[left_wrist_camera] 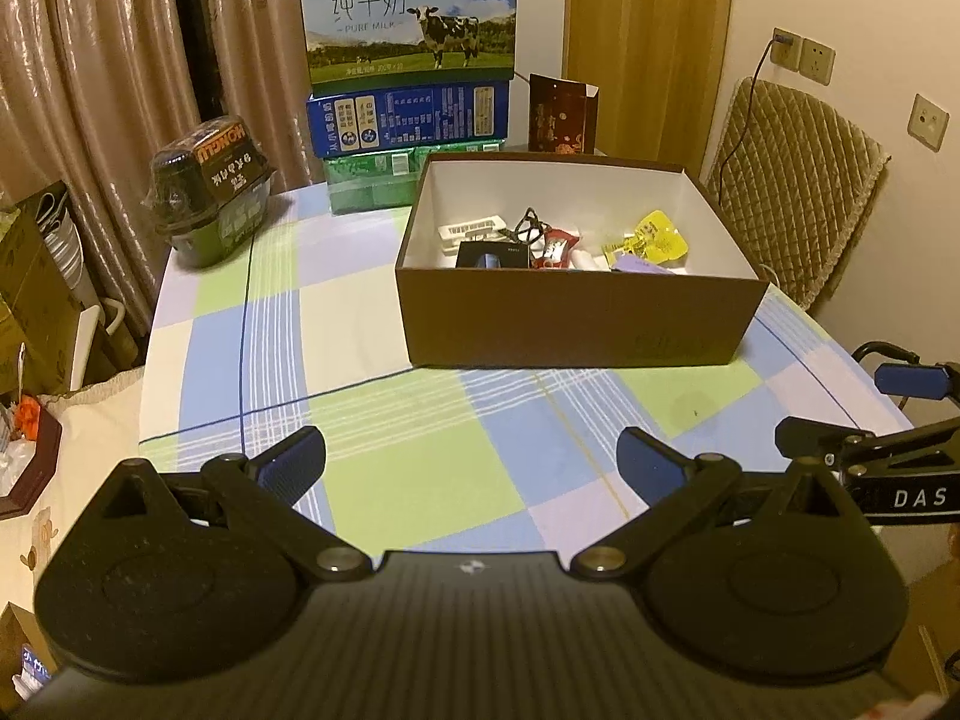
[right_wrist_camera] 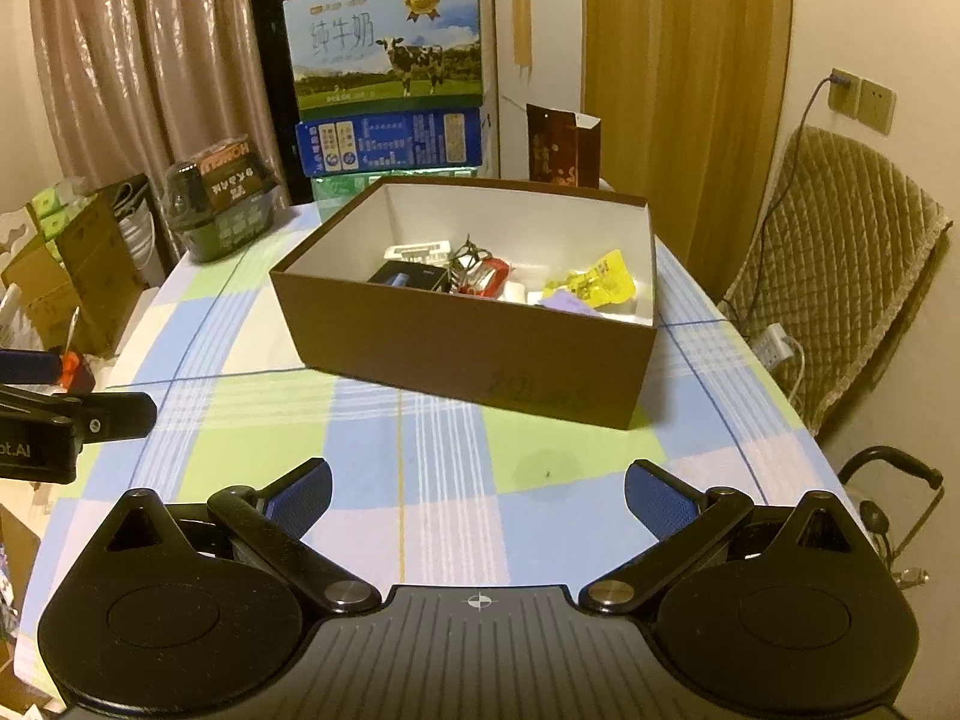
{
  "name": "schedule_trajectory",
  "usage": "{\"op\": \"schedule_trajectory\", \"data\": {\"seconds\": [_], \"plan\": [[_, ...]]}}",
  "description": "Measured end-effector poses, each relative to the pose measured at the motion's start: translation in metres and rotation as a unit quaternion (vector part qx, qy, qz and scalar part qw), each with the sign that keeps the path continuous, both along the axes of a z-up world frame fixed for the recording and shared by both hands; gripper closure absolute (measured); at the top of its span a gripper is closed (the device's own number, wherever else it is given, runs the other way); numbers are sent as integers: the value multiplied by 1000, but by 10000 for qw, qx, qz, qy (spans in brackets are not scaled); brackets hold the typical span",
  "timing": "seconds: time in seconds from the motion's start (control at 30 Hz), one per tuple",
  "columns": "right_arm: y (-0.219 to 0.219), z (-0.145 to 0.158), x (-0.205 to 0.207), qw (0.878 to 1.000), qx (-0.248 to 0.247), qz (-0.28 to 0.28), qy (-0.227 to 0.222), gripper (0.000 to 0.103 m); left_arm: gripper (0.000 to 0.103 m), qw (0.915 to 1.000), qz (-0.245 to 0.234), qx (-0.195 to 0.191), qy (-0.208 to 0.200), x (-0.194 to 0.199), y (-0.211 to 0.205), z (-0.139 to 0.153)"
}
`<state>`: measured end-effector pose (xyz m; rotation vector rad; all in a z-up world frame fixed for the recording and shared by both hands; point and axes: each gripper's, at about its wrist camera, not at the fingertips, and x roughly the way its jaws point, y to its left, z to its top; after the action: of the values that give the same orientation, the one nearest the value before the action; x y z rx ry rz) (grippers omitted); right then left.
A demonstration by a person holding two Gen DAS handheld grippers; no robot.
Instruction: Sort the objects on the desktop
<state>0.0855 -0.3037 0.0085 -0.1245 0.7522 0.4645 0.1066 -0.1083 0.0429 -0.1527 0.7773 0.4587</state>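
Note:
A brown cardboard box (left_wrist_camera: 576, 324) (right_wrist_camera: 468, 360) with a white inside stands open on the checked tablecloth. Inside lie a yellow packet (left_wrist_camera: 651, 237) (right_wrist_camera: 594, 282), a red wrapper (left_wrist_camera: 555, 246) (right_wrist_camera: 486, 276), a dark blue case (left_wrist_camera: 492, 255) (right_wrist_camera: 405, 273), a white plastic piece (left_wrist_camera: 471, 228) (right_wrist_camera: 417, 251) and a black wire tangle (left_wrist_camera: 528, 225). My left gripper (left_wrist_camera: 471, 459) hovers open over the near cloth, holding nothing. My right gripper (right_wrist_camera: 477, 489) is likewise open and empty, short of the box. Each gripper's side shows at the edge of the other's view.
Stacked milk cartons (left_wrist_camera: 411, 18) (right_wrist_camera: 387, 42) and a dark wrapped bowl pack (left_wrist_camera: 210, 192) (right_wrist_camera: 225, 204) stand at the table's far edge. A dark red paper bag (left_wrist_camera: 561, 114) is behind the box. A padded chair (left_wrist_camera: 792, 192) (right_wrist_camera: 840, 276) stands right; cardboard clutter (right_wrist_camera: 66, 264) lies left.

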Motion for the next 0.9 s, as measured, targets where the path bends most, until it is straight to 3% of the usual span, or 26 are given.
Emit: {"op": "schedule_trajectory", "data": {"seconds": [0.9], "plan": [[-2,-20,-10,9993,-136,52,346,2,1,9996,-1,-158,228,-10,-13,-23]]}}
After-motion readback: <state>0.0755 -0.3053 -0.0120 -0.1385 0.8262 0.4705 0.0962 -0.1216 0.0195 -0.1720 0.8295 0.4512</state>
